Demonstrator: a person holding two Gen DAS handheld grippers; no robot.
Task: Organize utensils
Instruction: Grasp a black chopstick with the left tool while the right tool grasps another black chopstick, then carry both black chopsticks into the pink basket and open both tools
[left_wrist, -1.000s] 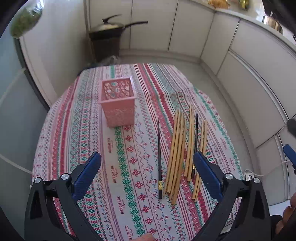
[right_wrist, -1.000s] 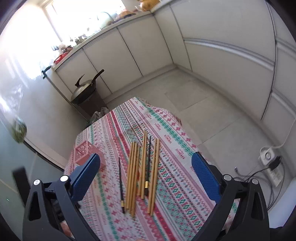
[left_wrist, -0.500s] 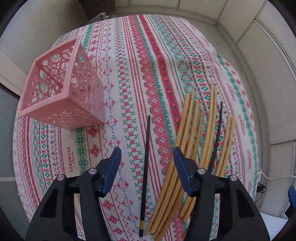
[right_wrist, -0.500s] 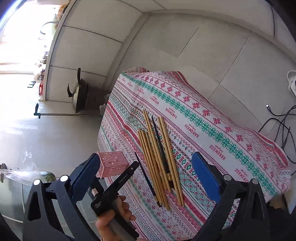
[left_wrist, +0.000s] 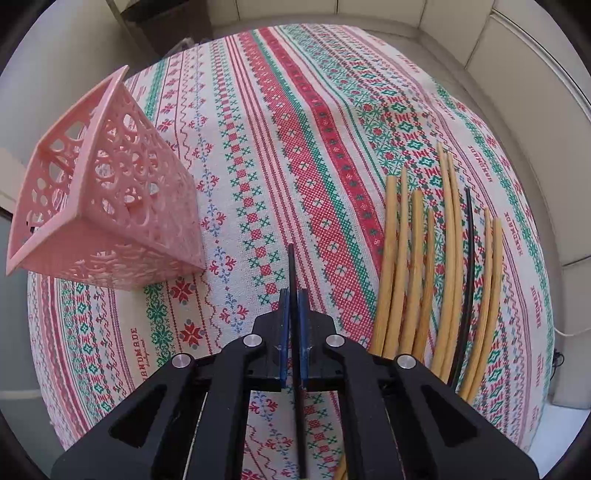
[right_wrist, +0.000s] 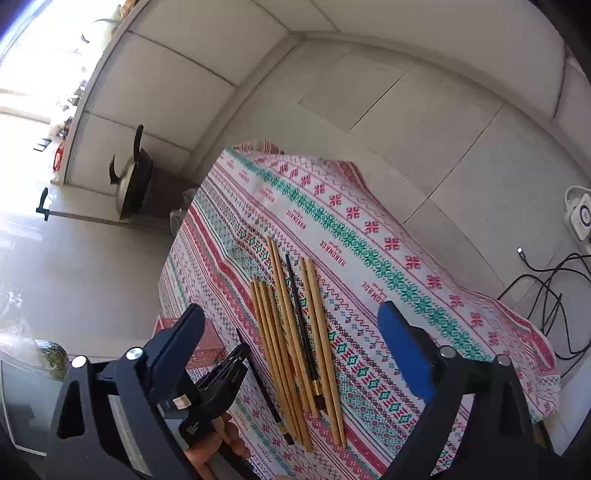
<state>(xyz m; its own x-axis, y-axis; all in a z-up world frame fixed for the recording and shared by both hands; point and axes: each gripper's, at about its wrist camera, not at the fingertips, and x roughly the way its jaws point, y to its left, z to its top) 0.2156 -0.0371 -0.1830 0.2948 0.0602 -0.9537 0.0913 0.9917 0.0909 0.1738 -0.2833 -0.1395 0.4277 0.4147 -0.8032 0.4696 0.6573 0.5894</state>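
Gripping one black chopstick (left_wrist: 291, 273), the left gripper (left_wrist: 293, 306) has its two blue pads closed on the stick, and the thin tip comes out in front of the pads. The rest of the stick runs back under the black frame of the gripper. In the right wrist view this same stick (right_wrist: 264, 387) lies low over the striped tablecloth (left_wrist: 280, 122) of the table, with its gold-banded end toward the near edge.

The pink basket (left_wrist: 99, 199) with the hole pattern stands on the cloth to the left of the held chopstick and apart from it; it looks tilted, which may be only the lens. To the right of the held chopstick lies the row of wooden chopsticks (left_wrist: 413, 266), side by side and flat on the cloth. A second black chopstick (left_wrist: 468, 266) lies between the wooden ones, near the right side of the row.

The right gripper (right_wrist: 291, 332) is well above the table with its blue pads wide apart and nothing between them. Beyond the table from the basket, a dark pan (right_wrist: 131, 181) stands on a low stand on the floor.
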